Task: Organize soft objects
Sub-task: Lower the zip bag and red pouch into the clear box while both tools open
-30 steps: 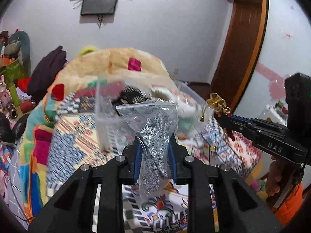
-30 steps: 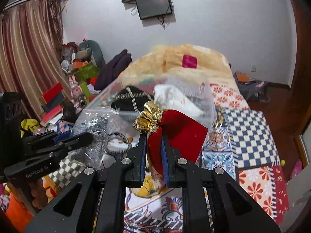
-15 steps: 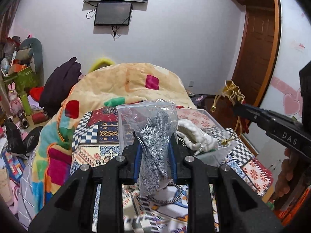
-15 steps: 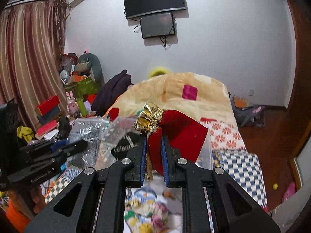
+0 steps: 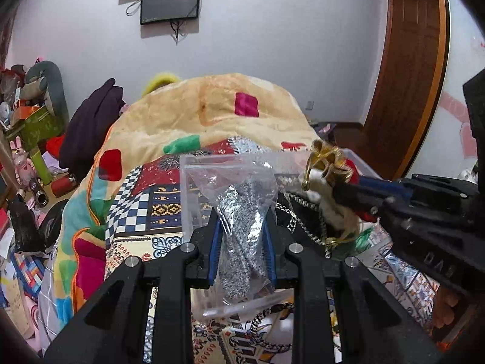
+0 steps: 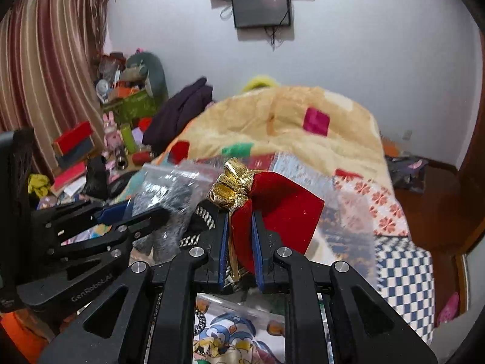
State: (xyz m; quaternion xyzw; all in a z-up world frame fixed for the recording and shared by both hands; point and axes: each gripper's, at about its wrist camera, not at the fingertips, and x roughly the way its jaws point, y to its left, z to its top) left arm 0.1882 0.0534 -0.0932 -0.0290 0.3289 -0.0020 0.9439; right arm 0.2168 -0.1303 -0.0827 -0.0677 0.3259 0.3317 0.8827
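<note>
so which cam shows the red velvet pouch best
The right wrist view: the red velvet pouch sits centred, pinched in the right hand-held gripper. The left wrist view catches only its gold tie and a red sliver.

A bed (image 5: 169,206) covered in a patchwork quilt (image 5: 142,221) lies below and ahead of both tongs. Farther ahead, a heaped yellow fleece blanket (image 6: 291,121) with coloured squares lies on it. Just past the tongs' tips, a clear plastic box (image 5: 189,212) stands on the quilt, holding a black chain-strapped item (image 5: 298,212).
</note>
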